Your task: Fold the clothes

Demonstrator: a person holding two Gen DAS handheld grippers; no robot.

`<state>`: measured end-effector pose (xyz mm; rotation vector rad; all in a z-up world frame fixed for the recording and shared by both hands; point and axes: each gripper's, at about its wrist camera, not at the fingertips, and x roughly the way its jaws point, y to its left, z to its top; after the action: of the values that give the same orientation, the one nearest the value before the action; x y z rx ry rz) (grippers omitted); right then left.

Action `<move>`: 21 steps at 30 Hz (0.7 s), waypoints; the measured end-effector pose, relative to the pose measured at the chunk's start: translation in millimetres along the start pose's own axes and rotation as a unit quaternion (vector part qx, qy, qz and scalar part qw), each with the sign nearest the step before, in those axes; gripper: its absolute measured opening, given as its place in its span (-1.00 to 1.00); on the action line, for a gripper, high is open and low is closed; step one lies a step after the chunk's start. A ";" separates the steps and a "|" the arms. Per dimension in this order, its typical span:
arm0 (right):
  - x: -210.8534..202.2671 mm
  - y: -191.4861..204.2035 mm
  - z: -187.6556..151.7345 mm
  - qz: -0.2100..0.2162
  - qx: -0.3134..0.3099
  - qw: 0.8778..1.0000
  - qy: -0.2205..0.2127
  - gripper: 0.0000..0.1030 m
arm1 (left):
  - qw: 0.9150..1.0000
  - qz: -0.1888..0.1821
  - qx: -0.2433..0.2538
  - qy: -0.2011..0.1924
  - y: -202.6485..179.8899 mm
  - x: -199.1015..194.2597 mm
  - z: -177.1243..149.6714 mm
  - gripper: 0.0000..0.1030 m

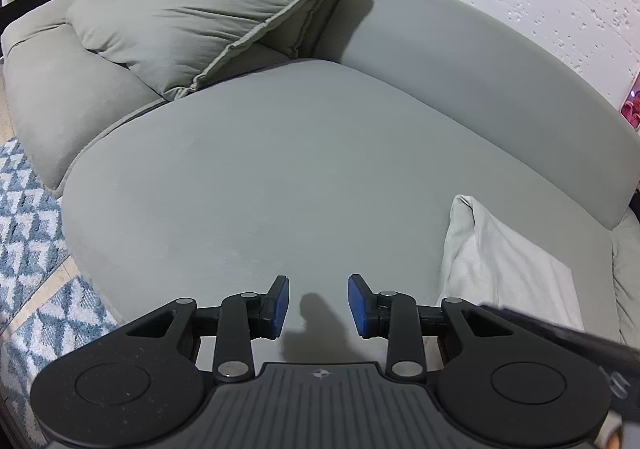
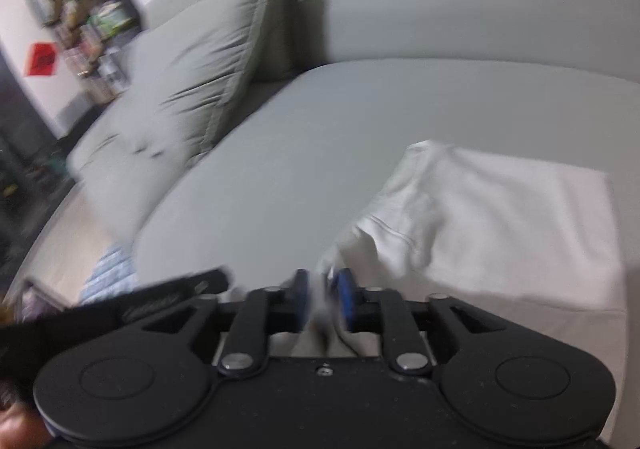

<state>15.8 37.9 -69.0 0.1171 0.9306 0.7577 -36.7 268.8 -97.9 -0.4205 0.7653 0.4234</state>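
Blue pads face each other across a wide gap on the left gripper, and nothing sits between them; below the gap lies only the bare grey sofa seat with a dark shadow on it. On the right gripper the blue pads are drawn close together with a bunched edge of the white garment pinched between them, though this view is blurred and the fold of cloth at the grip is hard to make out. From that pinch the garment spreads away to the right across the seat, a seam running over its near part, its far edge lying flat and straight. In the left view the same garment lies just right of the open fingers, apart from them. Farther back a grey-green cushion leans on the sofa back. A blue and white patterned rug covers the floor at left. Cluttered shelves stand by the wall beyond the sofa.
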 end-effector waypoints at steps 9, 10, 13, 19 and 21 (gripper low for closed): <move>-97.6 -72.1 -8.6 -0.032 0.054 0.996 -0.065 -0.19 | 0.998 -0.042 0.039 -0.009 -12.3 -7.8 -0.2 -0.85; -100.8 -80.3 -13.3 -0.045 0.054 0.996 -0.062 -0.19 | 0.996 -0.063 0.068 -0.018 -22.5 -13.3 -2.3 -0.85; -109.6 -104.6 -27.2 -0.082 0.054 0.994 -0.055 -0.54 | 0.980 -0.106 0.163 -0.038 -62.3 -22.7 -9.8 -0.84; -57.4 -94.1 -35.5 -0.112 -0.060 0.992 0.001 -0.75 | 0.961 0.038 0.262 0.083 -114.3 53.7 -15.6 -0.67; -48.9 -90.7 -49.5 -0.132 -0.078 0.988 0.028 -0.75 | 0.948 0.094 0.293 0.087 -113.4 54.2 -17.5 -0.64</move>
<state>9.3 -71.2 -102.4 -0.1644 0.9145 0.5865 46.0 176.6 -125.4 0.1780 1.0631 0.3189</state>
